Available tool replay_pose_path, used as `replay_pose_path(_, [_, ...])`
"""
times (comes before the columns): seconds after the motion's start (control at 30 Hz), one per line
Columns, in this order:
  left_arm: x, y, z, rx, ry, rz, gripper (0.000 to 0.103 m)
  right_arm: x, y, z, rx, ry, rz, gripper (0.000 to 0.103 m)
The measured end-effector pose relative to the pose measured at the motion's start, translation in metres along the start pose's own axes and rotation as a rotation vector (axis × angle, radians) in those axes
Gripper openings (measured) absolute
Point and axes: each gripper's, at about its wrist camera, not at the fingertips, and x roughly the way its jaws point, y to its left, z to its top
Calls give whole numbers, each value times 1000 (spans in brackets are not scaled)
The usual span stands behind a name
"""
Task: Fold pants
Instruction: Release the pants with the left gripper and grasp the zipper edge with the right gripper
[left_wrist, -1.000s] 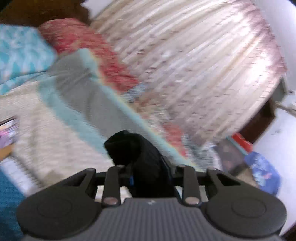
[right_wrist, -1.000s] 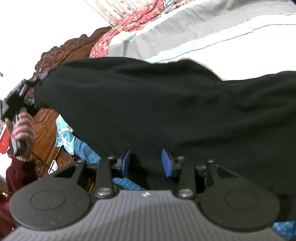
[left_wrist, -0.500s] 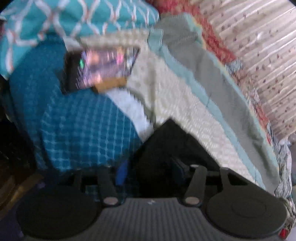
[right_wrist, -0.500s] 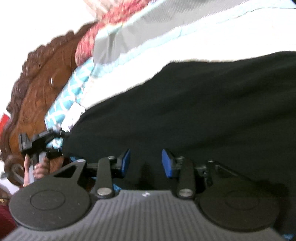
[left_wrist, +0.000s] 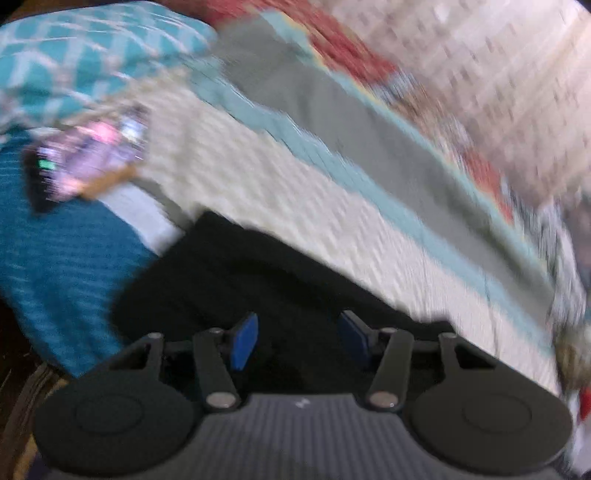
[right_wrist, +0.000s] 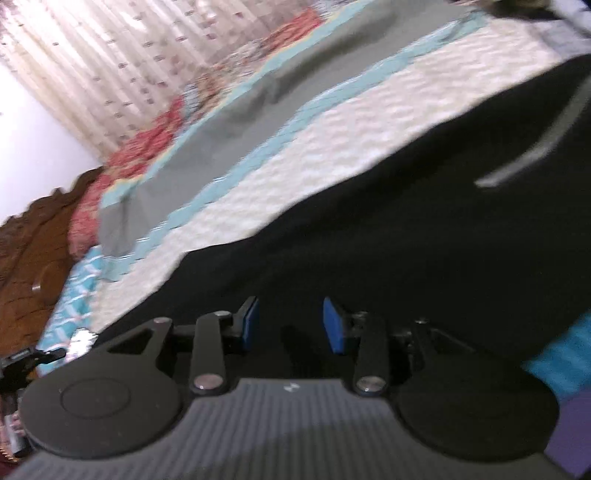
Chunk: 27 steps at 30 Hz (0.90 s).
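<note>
Black pants (right_wrist: 406, 206) lie spread on the bed's white quilted cover (right_wrist: 332, 125). In the left wrist view their end (left_wrist: 236, 266) lies flat just past my fingers. My left gripper (left_wrist: 299, 339) is open, its blue pads (left_wrist: 243, 341) apart over the black cloth, holding nothing. My right gripper (right_wrist: 290, 325) is open too, its blue pads (right_wrist: 332, 328) apart just above the pants. A grey stripe or tag (right_wrist: 532, 155) shows on the pants at right. Both views are motion-blurred.
A phone with a lit screen (left_wrist: 88, 162) lies near a teal patterned pillow (left_wrist: 85, 55). A teal blanket (left_wrist: 55, 266) hangs at the bed edge. A carved wooden headboard (right_wrist: 26, 258), a red patterned cover (right_wrist: 147, 140) and curtains (right_wrist: 129, 55) lie beyond.
Both grippers let go of the pants: the left jaws went from shut on black cloth to open, and the right jaws widened. The pants dropped from hanging to lying flat on the bed.
</note>
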Motion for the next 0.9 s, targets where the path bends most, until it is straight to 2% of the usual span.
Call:
replay_pose_path(0.07, [22, -24, -11, 69, 52, 25, 50, -12, -24, 0, 21, -19, -69, 40])
replay_pose_path(0.13, [38, -43, -25, 131, 83, 55, 52, -28, -45, 0, 79, -57, -56, 39])
replay_pose_path(0.3, [66, -77, -53, 357, 101, 239, 55, -62, -73, 0, 177, -170, -25, 42])
replay_pose_path(0.37, [69, -83, -56, 394, 99, 273, 55, -78, -81, 1, 200, -233, -15, 42])
replay_pose_path(0.47, [63, -91, -55, 394, 108, 287, 56, -104, -98, 6, 243, -332, -37, 44])
replay_pose_path(0.57, [52, -105, -52, 397, 105, 242, 56, -119, -111, 7, 282, -402, -76, 45])
replay_pose_path(0.7, [45, -136, -57, 436, 117, 159, 57, -129, -128, 6, 306, -437, -144, 45])
replay_pose_path(0.9, [49, -182, -87, 455, 239, -47, 60, -130, -145, 1, 329, -424, -187, 47])
